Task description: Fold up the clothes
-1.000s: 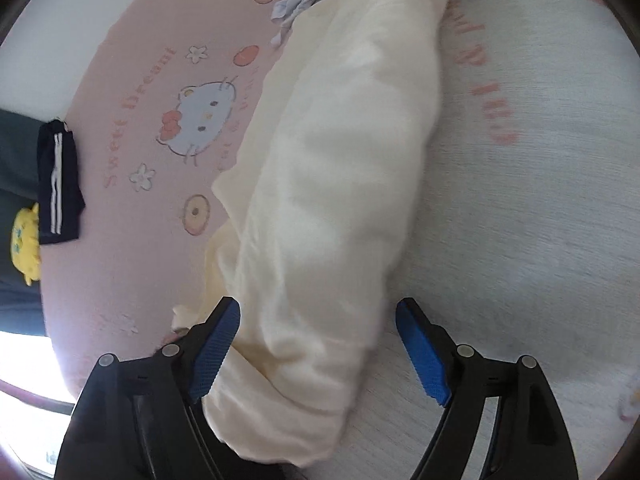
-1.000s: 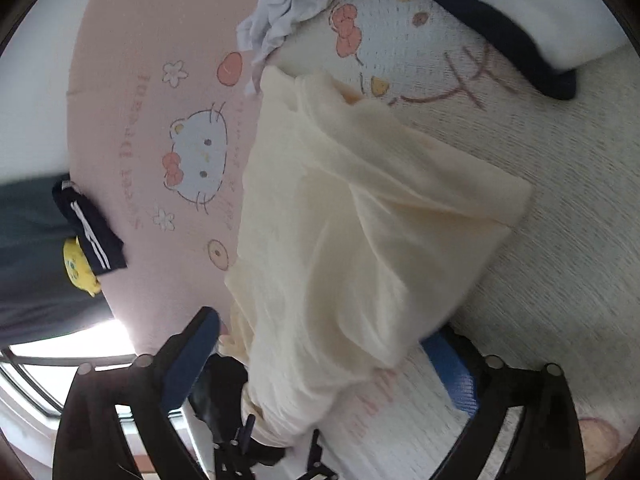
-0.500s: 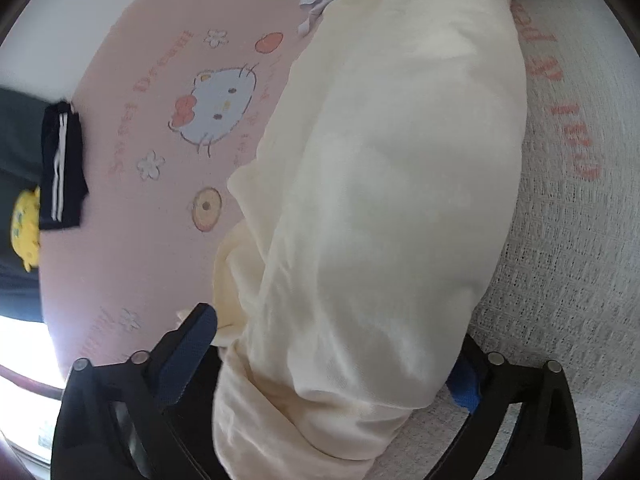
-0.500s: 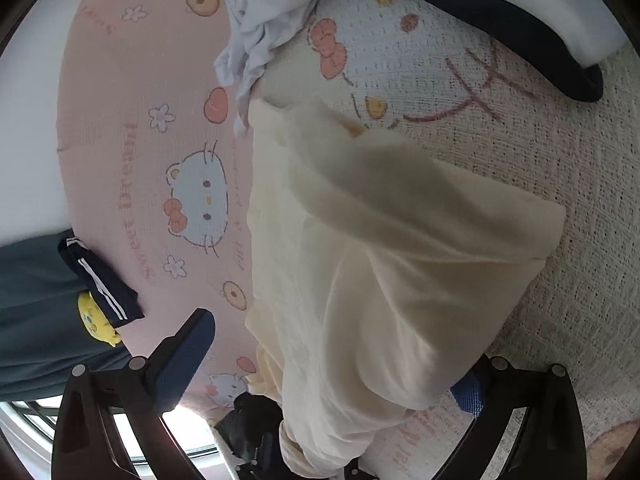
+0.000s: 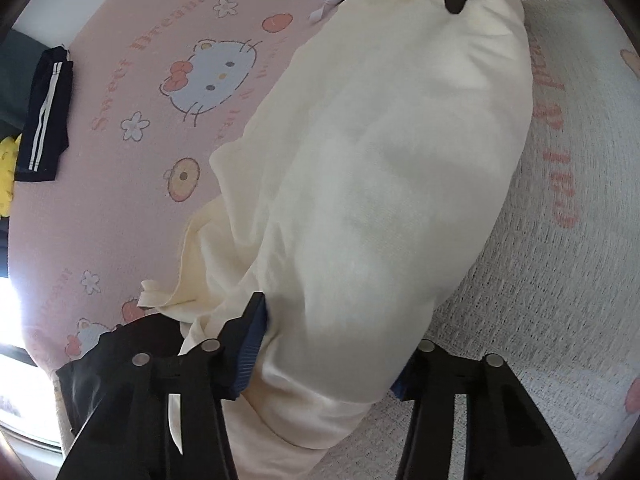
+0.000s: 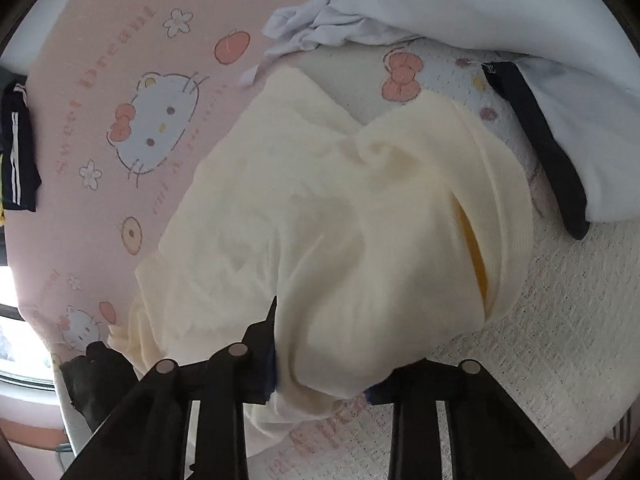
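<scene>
Both the left gripper [image 5: 324, 356] and right gripper [image 6: 320, 376] are closing on the bunched cream garment [image 5: 384, 168] (pads seemingly pressing cloth) over the pink bedsheet [image 5: 132, 92].

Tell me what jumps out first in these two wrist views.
The cream garment fills the middle of both views, bunched between the jaws of the left gripper and right gripper, both closing on it. Under it lies the pink cartoon-cat bedsheet; a pale blue garment is heaped at the top of the right view.
</scene>
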A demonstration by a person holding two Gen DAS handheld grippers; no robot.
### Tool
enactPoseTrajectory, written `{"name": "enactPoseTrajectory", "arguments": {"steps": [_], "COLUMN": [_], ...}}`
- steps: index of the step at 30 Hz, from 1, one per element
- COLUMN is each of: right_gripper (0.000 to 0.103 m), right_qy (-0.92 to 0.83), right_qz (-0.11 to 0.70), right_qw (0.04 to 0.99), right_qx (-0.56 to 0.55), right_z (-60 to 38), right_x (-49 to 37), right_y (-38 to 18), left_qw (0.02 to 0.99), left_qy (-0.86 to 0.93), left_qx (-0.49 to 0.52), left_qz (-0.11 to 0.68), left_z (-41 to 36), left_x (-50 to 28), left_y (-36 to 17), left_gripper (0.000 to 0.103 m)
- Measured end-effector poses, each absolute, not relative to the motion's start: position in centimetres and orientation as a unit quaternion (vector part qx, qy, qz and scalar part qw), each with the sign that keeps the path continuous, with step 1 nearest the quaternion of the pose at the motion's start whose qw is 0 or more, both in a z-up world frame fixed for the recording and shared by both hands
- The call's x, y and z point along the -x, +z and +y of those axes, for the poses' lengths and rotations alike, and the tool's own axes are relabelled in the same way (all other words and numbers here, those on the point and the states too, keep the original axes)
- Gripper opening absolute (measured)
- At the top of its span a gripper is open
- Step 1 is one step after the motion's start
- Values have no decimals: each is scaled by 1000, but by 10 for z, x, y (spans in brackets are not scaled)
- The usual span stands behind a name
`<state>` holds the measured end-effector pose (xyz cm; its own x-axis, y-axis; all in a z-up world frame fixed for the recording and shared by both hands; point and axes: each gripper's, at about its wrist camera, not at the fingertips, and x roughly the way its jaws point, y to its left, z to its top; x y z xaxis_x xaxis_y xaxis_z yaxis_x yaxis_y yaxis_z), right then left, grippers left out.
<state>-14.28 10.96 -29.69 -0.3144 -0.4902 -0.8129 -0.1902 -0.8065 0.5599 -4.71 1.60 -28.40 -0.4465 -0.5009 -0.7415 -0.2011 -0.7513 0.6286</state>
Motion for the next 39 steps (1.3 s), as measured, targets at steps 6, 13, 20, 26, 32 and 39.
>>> {"name": "enactPoseTrajectory", "arguments": {"steps": [6,13,20,26,32,39], "right_gripper": [25,25,25,26,45,75], "right_qy": [-783,-790,-787,-771,-770,-791], "right_qz": [-285,-277,-262,-272,-239,-132], "right_qw": [81,56,65,85,99,113], "right_qx": [-548,-544,-555,-570,-583,-586], "right_z": [132,174,194,204,200,176], "right_x": [128,109,92,84,77,60], "right_y": [-277,-269,-268,-274,-275,-254], "left_qw": [80,65,64,69,72,63], "left_qy": [-793,-796,-803,-800,-796,-782], "left_qx": [-513,-507,-516,-510,-504,-448], "left_qz": [-318,-323,-292,-307,-326,-429], "left_z": [39,75,100,105,109,129], "left_x": [49,38,22,9,3,-28], "left_y": [-266,-262,-255,-261,-258,-260], "left_gripper": [41,40,38,37,41,57]}}
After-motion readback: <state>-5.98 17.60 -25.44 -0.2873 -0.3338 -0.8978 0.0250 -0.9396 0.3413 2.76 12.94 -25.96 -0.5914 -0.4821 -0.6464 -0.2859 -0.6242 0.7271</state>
